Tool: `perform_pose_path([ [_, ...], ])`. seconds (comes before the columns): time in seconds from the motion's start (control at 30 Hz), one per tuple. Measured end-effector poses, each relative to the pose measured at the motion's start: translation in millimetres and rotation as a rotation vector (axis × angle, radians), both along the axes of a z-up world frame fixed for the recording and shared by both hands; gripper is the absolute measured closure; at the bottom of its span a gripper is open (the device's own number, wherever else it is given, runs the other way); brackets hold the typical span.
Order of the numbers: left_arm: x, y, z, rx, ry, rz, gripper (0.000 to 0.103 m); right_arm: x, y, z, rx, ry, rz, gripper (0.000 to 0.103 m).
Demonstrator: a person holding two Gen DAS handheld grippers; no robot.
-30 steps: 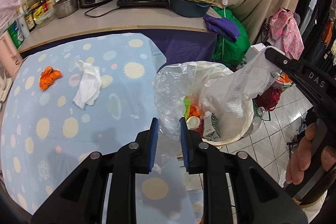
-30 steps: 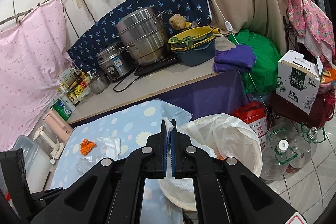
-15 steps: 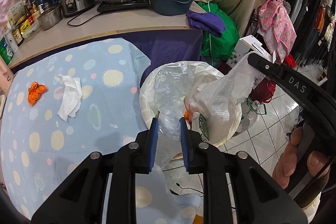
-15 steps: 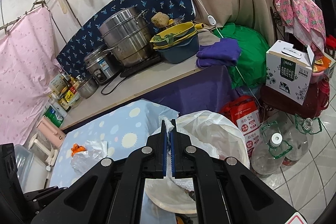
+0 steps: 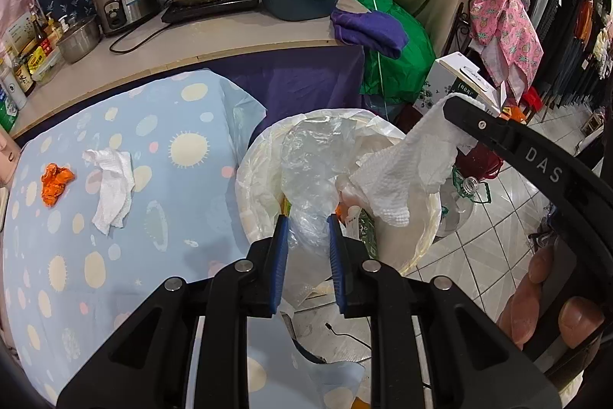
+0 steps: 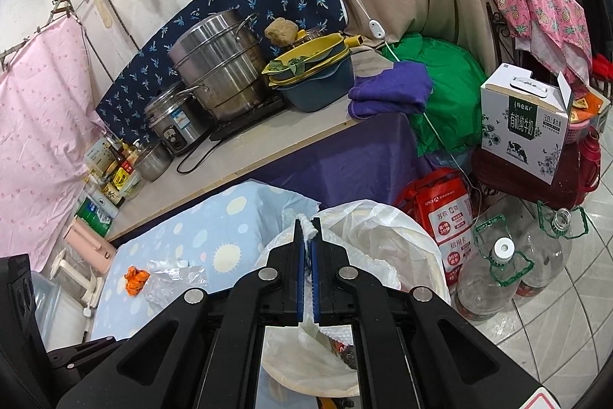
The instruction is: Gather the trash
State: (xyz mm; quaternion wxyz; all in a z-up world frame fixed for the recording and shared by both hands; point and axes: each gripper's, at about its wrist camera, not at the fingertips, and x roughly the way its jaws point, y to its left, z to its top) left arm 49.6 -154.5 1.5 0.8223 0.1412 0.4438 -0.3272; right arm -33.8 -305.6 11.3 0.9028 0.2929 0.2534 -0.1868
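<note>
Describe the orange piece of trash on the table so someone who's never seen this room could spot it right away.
Find the table with the light blue spotted cloth, next to the lined trash bin. The orange scrap lies on the cloth on the side away from the bin, beside a crumpled white paper towel. It is small, wadded and bright orange.

Each matte-black plastic two-finger left gripper point(image 5: 304, 244) and right gripper point(image 6: 308, 248) carries blue ribbed pads and silver pivot screws; white "DAS" lettering marks the right gripper's arm.

Left claw point(image 5: 304, 236) grips clear plastic point(image 5: 312, 156) over the lined bin point(image 5: 260, 175).
</note>
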Motion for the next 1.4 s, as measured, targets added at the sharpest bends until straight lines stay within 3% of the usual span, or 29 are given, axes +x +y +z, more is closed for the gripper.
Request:
perform_pose_path([
  [0.7, 6, -19, -10, 0.023, 0.01, -0.014, 0.081, 5, -8, -6, 0.002, 0.007, -0.007, 0.097],
  [0.77, 6, -20, -9, 0.023, 0.001, -0.005, 0.075, 6, -8, -6, -0.007, 0.004, -0.017, 0.092],
  [0.8, 7, -20, -9, 0.018, -0.002, -0.002, 0.064, 7, -9, -7, -0.011, 0.005, -0.018, 0.09],
  [0.83, 7, -19, -8, 0.017, -0.007, 0.005, 0.054, 6, -9, -7, -0.012, 0.002, -0.021, 0.083],
  [0.87, 8, -19, -8, 0.016, -0.012, 0.011, 0.05, 6, -9, -7, -0.012, -0.003, -0.027, 0.071],
  [0.9, 8, -19, -7, 0.011, -0.018, 0.015, 0.048, 5, -10, -6, -0.012, -0.009, -0.03, 0.067],
  [0.97, 10, -19, -7, 0.014, -0.02, 0.017, 0.045, 5, -11, -6, -0.014, -0.012, -0.036, 0.063],
  [1.4, 15, -14, -6, 0.003, -0.018, 0.03, 0.044, 6, -11, -4, -0.017, -0.009, -0.035, 0.063],
])
